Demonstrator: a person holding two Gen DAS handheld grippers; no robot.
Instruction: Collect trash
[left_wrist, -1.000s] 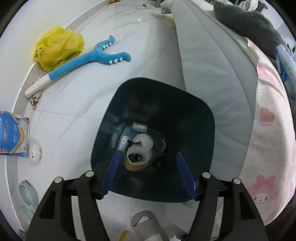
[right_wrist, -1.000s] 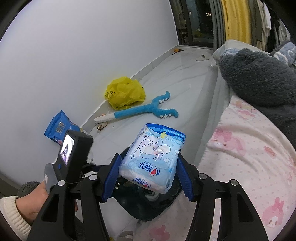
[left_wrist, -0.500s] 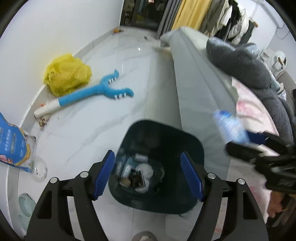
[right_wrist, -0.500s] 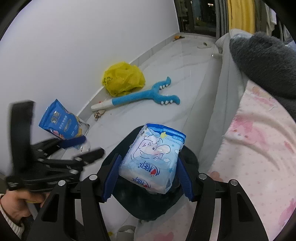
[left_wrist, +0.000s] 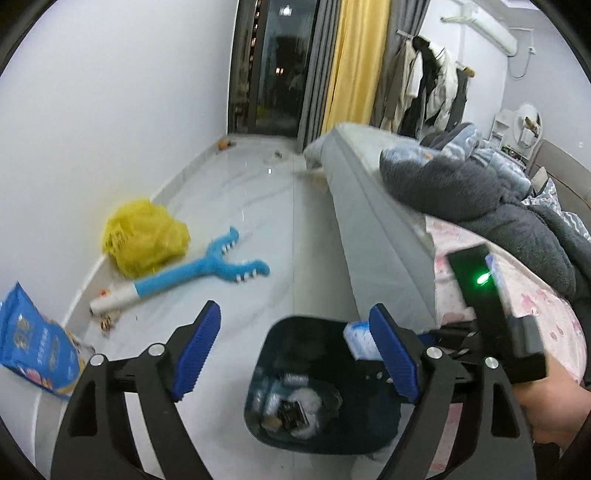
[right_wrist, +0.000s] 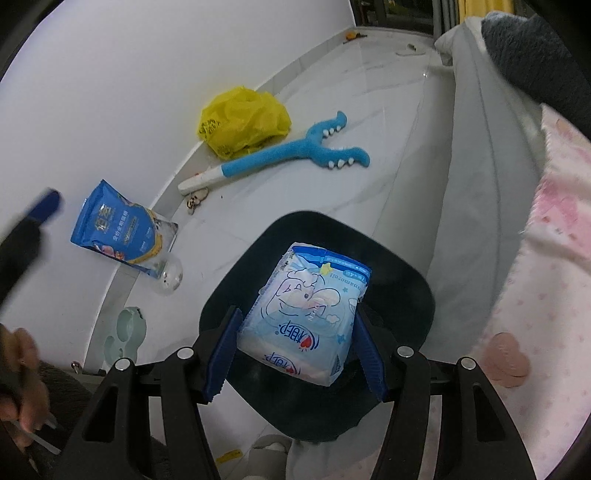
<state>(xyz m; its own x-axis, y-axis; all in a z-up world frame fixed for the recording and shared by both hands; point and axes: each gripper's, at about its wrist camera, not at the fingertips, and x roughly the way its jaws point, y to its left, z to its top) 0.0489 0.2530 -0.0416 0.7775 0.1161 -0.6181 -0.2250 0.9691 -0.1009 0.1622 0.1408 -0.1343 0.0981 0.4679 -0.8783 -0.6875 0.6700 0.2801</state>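
Right wrist view: a tissue pack (right_wrist: 306, 314) is clamped by the right gripper (right_wrist: 295, 354) directly over the dark bin (right_wrist: 406, 280), presumably for dropping, while the left gripper (left_wrist: 295, 354), at nine o'clock, is opening with nothing between its jaws.

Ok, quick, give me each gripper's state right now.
Left gripper: empty, jaws opening, above the dark plastic trash bin.
Right gripper: shut on the light-blue plastic tissue pack, over the bin.

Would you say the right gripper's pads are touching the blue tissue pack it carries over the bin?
Touching. The right wrist view shows both blue pads of the right gripper pressed against the sides of the tissue pack, which hangs above the dark bin.
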